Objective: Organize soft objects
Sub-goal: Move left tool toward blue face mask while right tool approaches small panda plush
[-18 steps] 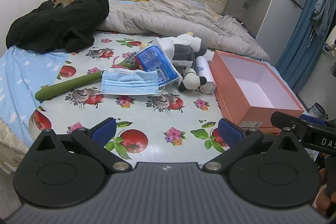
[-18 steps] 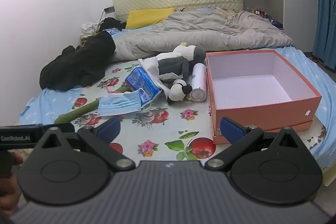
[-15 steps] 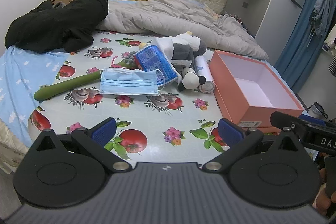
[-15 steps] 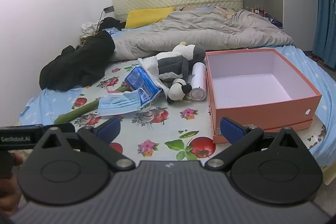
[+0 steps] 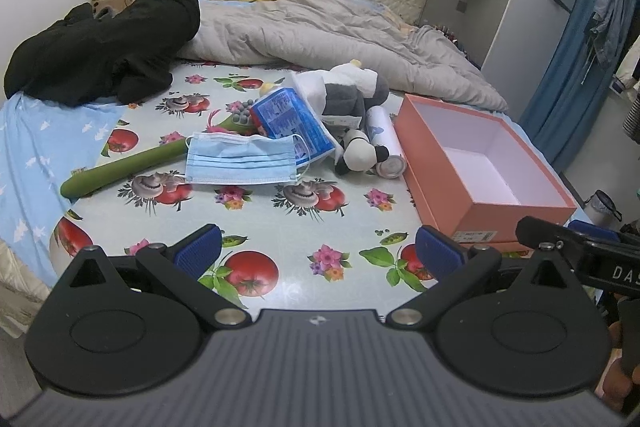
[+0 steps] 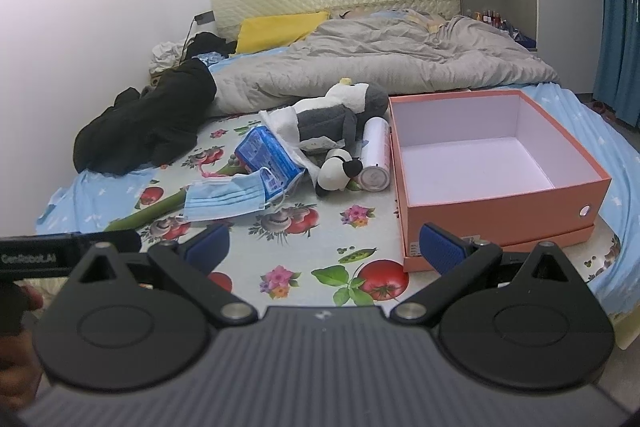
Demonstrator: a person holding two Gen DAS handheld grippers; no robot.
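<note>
Hovering above a bed's fruit-and-flower printed cloth (image 5: 280,211), left claw (image 5: 320,251) spread wide, gripping nothing. Lying ahead: blue face mask (image 5: 242,163) overlapping a blue tissue pack (image 5: 288,115), green plush cucumber (image 5: 124,167) stretching out to the left. Leaning on the pack, a grey-and-white plush toy (image 5: 348,95), a white spray can (image 5: 384,143) just beside it. Sitting open at right, an empty orange box (image 5: 516,219). Showing at far right edge, right claw (image 5: 588,247).

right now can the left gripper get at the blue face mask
Probably yes. The face mask lies flat on top of the pile's near edge, with only bare patterned cloth between it and the left gripper, whose jaws stand wide open and empty.
</note>
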